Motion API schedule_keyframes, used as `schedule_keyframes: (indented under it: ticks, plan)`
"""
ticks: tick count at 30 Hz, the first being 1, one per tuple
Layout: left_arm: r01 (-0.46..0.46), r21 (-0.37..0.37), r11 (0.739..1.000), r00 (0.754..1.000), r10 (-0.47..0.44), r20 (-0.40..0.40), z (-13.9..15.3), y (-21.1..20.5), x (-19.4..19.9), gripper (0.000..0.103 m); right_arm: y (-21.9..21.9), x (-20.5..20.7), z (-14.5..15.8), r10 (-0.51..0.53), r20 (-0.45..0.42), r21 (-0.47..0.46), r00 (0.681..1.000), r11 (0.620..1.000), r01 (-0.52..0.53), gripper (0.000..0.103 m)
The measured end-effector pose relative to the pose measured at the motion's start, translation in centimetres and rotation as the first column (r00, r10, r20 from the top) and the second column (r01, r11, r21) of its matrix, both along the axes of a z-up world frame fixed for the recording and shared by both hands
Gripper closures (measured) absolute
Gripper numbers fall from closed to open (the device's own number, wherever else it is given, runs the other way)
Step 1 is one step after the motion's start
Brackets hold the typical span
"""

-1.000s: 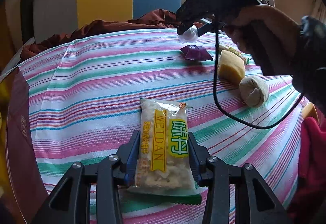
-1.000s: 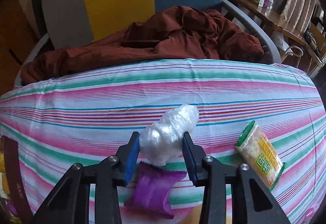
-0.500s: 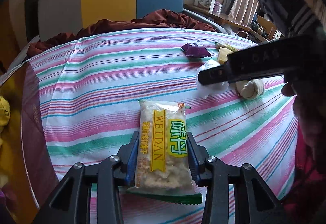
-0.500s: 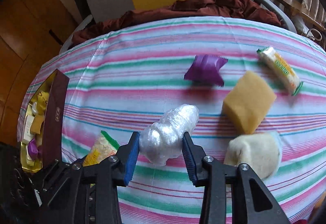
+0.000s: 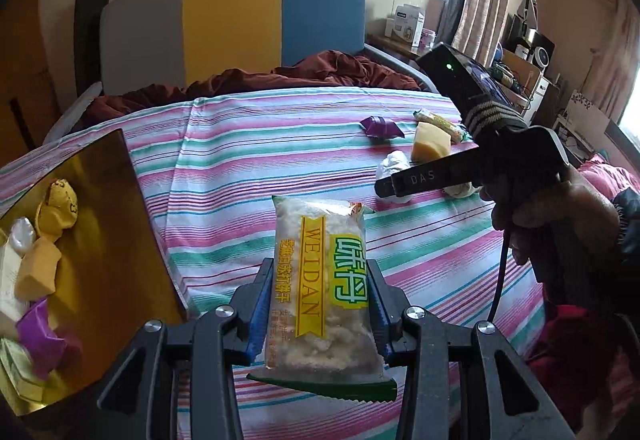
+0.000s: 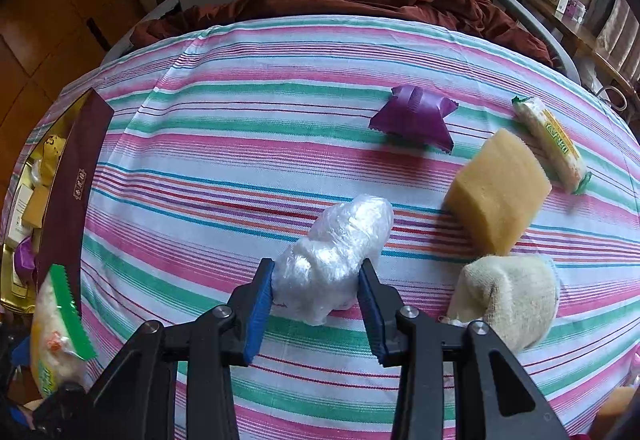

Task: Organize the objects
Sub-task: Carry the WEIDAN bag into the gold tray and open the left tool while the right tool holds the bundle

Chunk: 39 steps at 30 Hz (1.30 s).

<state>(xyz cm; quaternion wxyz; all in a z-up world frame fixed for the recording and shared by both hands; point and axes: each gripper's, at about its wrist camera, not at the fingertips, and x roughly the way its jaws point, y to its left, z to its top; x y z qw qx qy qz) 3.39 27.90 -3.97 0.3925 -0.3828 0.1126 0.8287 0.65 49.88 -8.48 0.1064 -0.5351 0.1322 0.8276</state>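
A cracker packet point(image 5: 320, 288) is clamped in the left gripper point(image 5: 318, 310) above the striped tablecloth point(image 5: 248, 176), beside a gold box point(image 5: 108, 176) at left. A plastic-wrapped lump point(image 6: 334, 254) is gripped by the right gripper point(image 6: 316, 300). Farther right lie a sponge point(image 6: 498, 190) and a purple wrapper point(image 6: 414, 116).

box point(image 5: 120, 176) left on tablecloth point(image 6: 240, 160), sponge point(image 6: 498, 196) right

The tablecloth point(image 6: 224, 168) is matt striped woven cloth. The cracker pack point(image 5: 320, 292) is glossy clear plastic film; the wad point(image 6: 336, 252) is crinkled, shiny plastic wrap. The sponge point(image 6: 500, 196) looks porous and matt, the sock point(image 6: 508, 296) rough knit. The purple wrapper point(image 6: 412, 118) is smooth foil-like film. At lower left, the box point(image 5: 108, 200) has a mirror-gold lining.
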Motion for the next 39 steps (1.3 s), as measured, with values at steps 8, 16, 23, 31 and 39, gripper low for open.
schedule_keyframes:
  ticks: [8, 16, 23, 31, 39]
  plan:
    - [-0.155, 0.043, 0.987, 0.987, 0.153, 0.051, 2.0, -5.7, -2.9, 0.060, 0.0, 0.1, 0.0, 0.009, 0.005, 0.021, 1.000, 1.000, -0.010, 0.063]
    - [-0.410, 0.027, 0.912, 0.886, 0.392, 0.247, 1.9, -11.9, -12.6, 0.060, -0.3, -0.1, 0.0, 0.017, 0.010, 0.038, 1.000, 0.999, -0.017, 0.063]
    - [-0.503, -0.092, 0.860, 0.810, 0.505, 0.296, -1.6, -13.6, -17.7, 0.060, -0.3, -0.1, 0.1, 0.025, 0.011, 0.046, 1.000, 0.999, -0.025, 0.062]
    - [-0.538, -0.179, 0.824, 0.772, 0.567, 0.289, -4.4, -13.0, -20.2, 0.060, -0.4, -0.2, 0.0, 0.027, 0.011, 0.049, 1.000, 0.998, -0.027, 0.063]
    - [-0.564, -0.230, 0.793, 0.754, 0.608, 0.246, -5.7, -13.2, -21.3, 0.060, -0.8, -0.4, -0.1, 0.034, 0.013, 0.058, 0.999, 0.998, -0.034, 0.063]
